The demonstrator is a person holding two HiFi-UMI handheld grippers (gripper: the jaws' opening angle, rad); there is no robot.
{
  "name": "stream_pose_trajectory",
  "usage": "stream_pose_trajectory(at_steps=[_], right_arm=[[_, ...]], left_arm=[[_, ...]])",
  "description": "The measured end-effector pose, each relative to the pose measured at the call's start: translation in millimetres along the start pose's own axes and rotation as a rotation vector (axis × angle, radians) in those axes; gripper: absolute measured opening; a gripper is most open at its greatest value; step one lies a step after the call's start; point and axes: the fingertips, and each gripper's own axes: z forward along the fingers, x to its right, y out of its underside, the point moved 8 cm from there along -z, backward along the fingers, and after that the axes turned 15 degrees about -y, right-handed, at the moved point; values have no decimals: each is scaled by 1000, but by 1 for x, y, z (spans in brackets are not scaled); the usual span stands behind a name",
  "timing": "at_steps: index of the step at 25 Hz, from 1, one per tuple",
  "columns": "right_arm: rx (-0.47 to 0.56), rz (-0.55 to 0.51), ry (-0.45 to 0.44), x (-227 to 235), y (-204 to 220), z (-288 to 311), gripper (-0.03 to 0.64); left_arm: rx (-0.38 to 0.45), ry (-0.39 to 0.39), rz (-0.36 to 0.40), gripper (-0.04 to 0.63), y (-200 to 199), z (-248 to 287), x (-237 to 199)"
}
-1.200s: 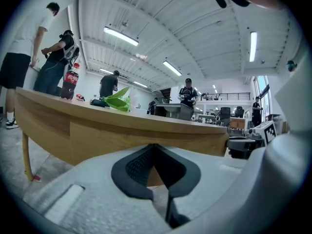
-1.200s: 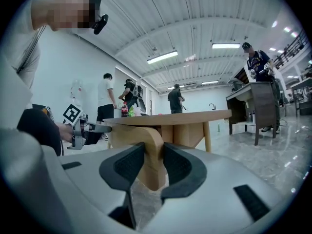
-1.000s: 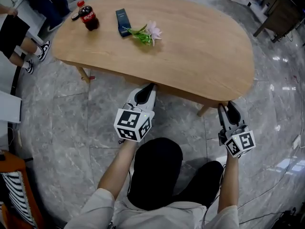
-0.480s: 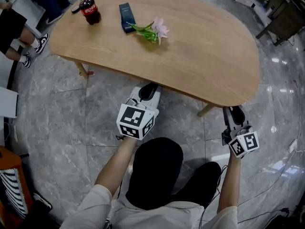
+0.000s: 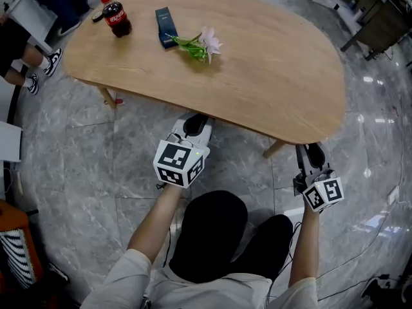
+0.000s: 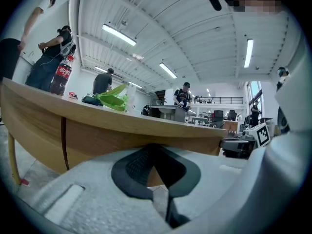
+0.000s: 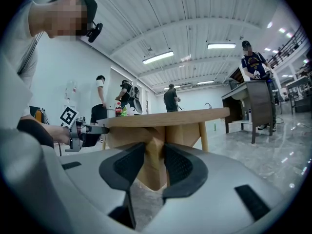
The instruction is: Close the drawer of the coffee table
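Note:
The oval wooden coffee table (image 5: 257, 69) fills the upper half of the head view. In that view no drawer sticks out from under its top. My left gripper (image 5: 196, 123) points at the table's near edge with its tips at the wooden front panel (image 6: 97, 140), which has a dark vertical seam at its left. Its pads meet at the tips, so my left gripper (image 6: 155, 154) looks shut and holds nothing. My right gripper (image 5: 313, 153) is at the table's right front corner. In its own view my right gripper (image 7: 155, 156) is open, with the table's wooden underframe (image 7: 156, 135) showing through the gap.
A cola bottle (image 5: 116, 18), a dark box (image 5: 166, 26) and a pink flower (image 5: 199, 44) lie on the table's far left. A person's legs (image 5: 29, 73) stand beyond the left end. A dark desk (image 5: 380, 11) is at the far right. Grey marble floor surrounds the table.

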Motion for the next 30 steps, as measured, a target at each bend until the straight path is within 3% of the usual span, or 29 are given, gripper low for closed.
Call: stream_pose_trajectory(at_steps=[6, 10, 15, 22, 30], right_arm=[[-50, 61, 45, -1, -4, 0, 140], [-100, 98, 96, -8, -9, -12, 109], [-104, 202, 105, -28, -27, -32, 108], [-125, 220, 71, -74, -101, -54, 103], [-103, 254, 49, -119, -213, -65, 100]], left_arm=[[-79, -45, 48, 9, -8, -3, 2], [-134, -28, 1, 9, -17, -17, 15], [-197, -56, 49, 9, -48, -45, 29], [-291, -63, -5, 11, -111, -96, 69], [-327, -105, 35, 11, -203, -153, 92]])
